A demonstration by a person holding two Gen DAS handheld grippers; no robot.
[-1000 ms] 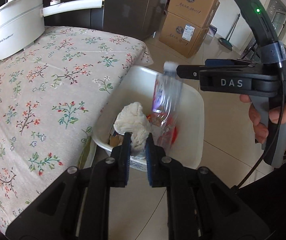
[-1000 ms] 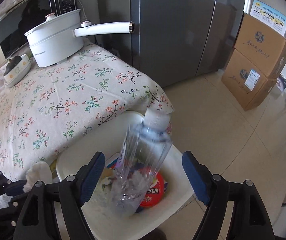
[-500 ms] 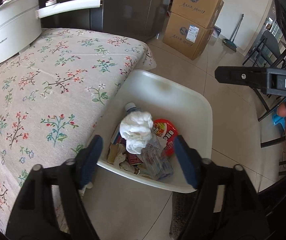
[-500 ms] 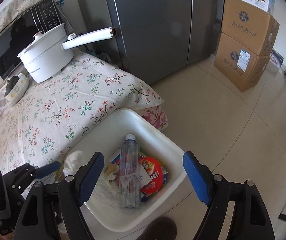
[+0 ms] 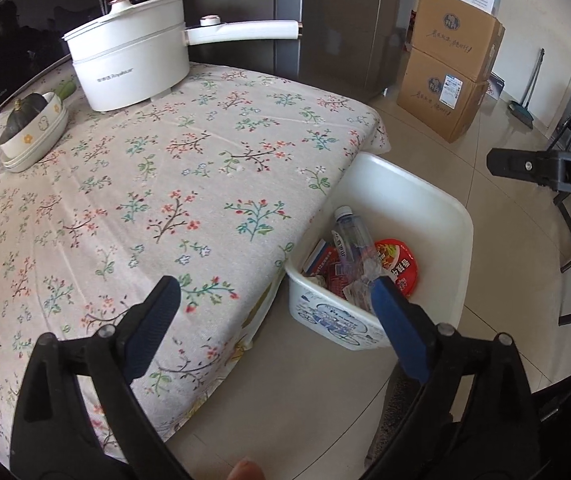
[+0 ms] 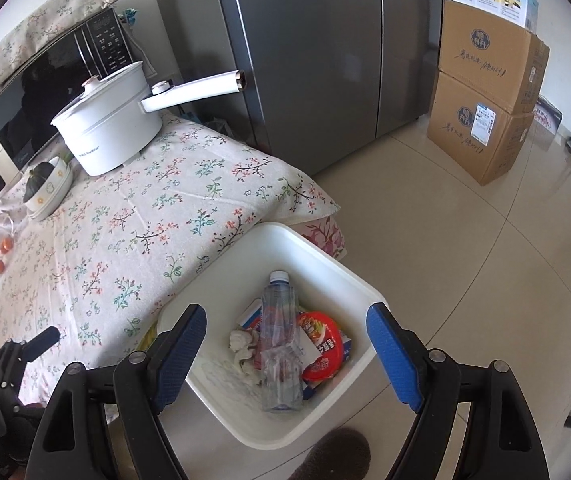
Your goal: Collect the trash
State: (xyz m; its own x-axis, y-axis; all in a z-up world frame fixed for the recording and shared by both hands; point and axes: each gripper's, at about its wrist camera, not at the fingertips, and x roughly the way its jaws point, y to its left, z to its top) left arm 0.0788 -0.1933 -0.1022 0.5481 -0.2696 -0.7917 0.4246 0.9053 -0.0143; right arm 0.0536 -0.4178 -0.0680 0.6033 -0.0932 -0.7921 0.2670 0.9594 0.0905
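While the left gripper [image 5: 273, 320] is just finishing spreading with nothing between its pads, the right gripper [image 6: 285, 354] is hanging empty and wide. Bottle [image 6: 279, 344] and tissue wad [image 6: 241, 346] are lying in the bin [image 6: 369, 292], lower centre; next, probably scanning the table [image 5: 173, 184] for more trash.

Crumpled tissue [image 6: 242, 345] half buried under the plastic bottle [image 6: 279, 344] in the white bin [image 6: 369, 292] — in the left wrist view, hidden. Print on noodle cup lid [image 6: 322, 344] too small to read — microwave [image 6: 25, 92] cut off at left edge.
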